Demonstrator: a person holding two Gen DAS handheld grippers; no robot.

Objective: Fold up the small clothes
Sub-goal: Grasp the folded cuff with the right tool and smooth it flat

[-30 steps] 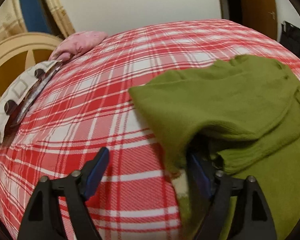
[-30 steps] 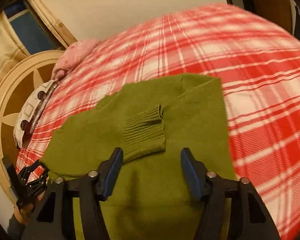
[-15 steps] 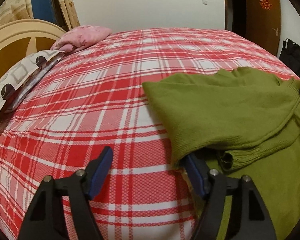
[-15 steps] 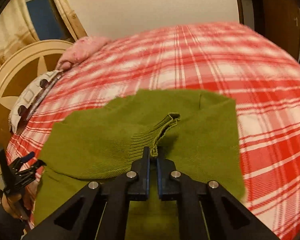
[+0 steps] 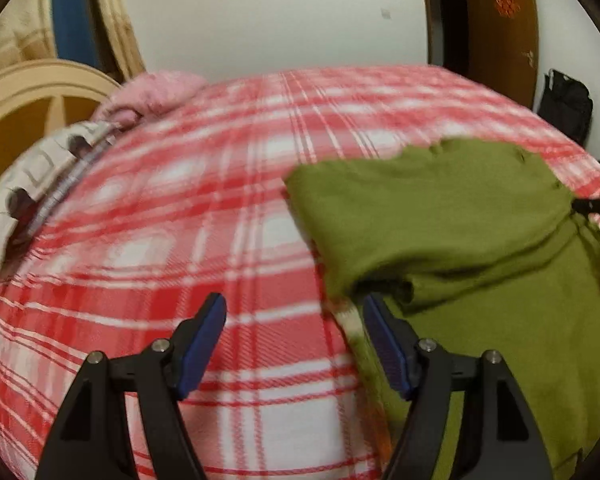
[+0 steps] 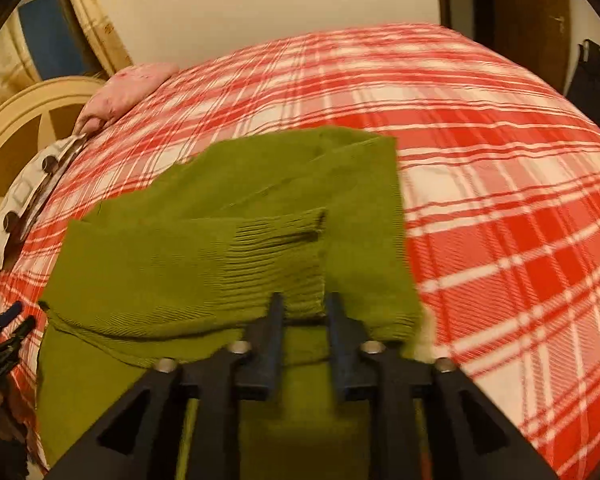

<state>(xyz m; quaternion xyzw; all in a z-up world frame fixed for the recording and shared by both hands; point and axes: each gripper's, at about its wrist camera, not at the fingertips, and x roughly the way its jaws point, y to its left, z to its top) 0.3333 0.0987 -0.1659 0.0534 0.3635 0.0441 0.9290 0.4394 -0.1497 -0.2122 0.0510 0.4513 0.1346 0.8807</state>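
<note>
A green knitted sweater (image 5: 440, 216) lies on the red and white plaid bed, one sleeve folded across its body. My left gripper (image 5: 296, 320) is open and empty at the sweater's left edge, its right finger next to the fabric. In the right wrist view the sweater (image 6: 204, 240) fills the middle. My right gripper (image 6: 302, 304) has its jaws a small gap apart around the ribbed sleeve cuff (image 6: 276, 256), which sits between the fingertips and is spread wide. The right gripper's tip (image 5: 596, 205) shows at the right edge of the left wrist view.
The plaid bedspread (image 5: 180, 208) (image 6: 500, 184) covers the bed. A pink pillow (image 5: 156, 92) and a patterned pillow (image 5: 32, 184) lie by the cream headboard (image 5: 28, 96) at left. A dark bag (image 5: 566, 104) and a brown door (image 5: 500, 28) stand behind the bed.
My right gripper shut on the sleeve cuff half a second ago, pulled it toward itself, and its jaws now stand slightly apart. My left gripper stayed open and drew back from the sweater edge.
</note>
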